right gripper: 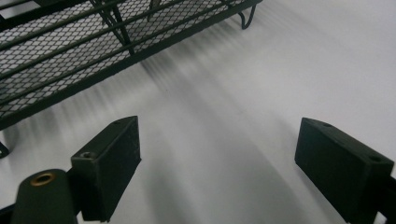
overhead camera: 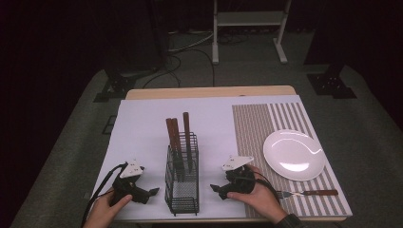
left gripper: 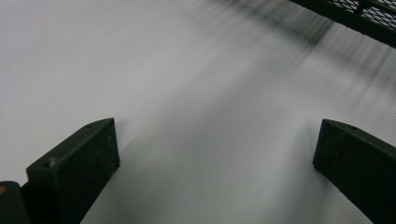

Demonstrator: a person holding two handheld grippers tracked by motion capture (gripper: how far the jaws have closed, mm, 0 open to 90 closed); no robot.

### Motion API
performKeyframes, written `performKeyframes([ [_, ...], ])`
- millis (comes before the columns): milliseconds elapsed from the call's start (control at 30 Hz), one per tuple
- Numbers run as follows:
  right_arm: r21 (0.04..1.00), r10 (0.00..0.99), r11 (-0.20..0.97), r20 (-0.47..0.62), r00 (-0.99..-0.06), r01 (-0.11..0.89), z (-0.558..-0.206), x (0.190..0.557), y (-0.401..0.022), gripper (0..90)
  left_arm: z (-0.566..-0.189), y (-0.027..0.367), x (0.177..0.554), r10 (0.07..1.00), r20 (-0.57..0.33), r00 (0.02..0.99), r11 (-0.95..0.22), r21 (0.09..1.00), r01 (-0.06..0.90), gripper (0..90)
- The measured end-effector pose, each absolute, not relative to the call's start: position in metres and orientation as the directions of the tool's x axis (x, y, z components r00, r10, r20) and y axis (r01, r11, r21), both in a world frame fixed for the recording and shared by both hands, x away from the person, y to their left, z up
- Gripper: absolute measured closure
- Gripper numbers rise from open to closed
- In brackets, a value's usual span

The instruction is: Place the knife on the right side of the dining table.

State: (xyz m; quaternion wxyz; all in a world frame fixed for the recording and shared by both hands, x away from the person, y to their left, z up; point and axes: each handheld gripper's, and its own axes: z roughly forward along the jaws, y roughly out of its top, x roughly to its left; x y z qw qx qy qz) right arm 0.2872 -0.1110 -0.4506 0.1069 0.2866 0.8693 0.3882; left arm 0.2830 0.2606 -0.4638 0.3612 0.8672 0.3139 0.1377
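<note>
A black wire-mesh cutlery caddy (overhead camera: pixel 182 178) stands near the table's front edge, with three wooden-handled utensils (overhead camera: pixel 177 133) upright in its far half. My left gripper (overhead camera: pixel 153 192) rests on the white mat to its left, pointing at it, jaws open with nothing between them (left gripper: pixel 217 154). My right gripper (overhead camera: pixel 215 189) rests on the caddy's right side, aimed at it, open and empty (right gripper: pixel 217 158). The caddy's mesh wall (right gripper: pixel 70 51) fills the upper left of the right gripper view. A wooden-handled fork (overhead camera: pixel 309 193) lies on the striped placemat behind my right hand. A white plate (overhead camera: pixel 294 154) sits above it.
The white mat (overhead camera: pixel 142 133) covers the table's left and middle; the striped placemat (overhead camera: pixel 266 123) covers the right. The caddy's corner (left gripper: pixel 364 14) shows at the top right of the left gripper view. Stand legs and cables lie on the floor beyond the table.
</note>
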Motion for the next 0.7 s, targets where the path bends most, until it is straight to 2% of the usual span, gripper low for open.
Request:
performKeyframes([
  [700,0.765,0.578,0.492,0.070,-0.813,0.416,-0.421,0.302,-0.114,12.7,-0.464,0.261,0.283,0.644,0.011,0.765,-0.543,0.711,0.446,0.0],
])
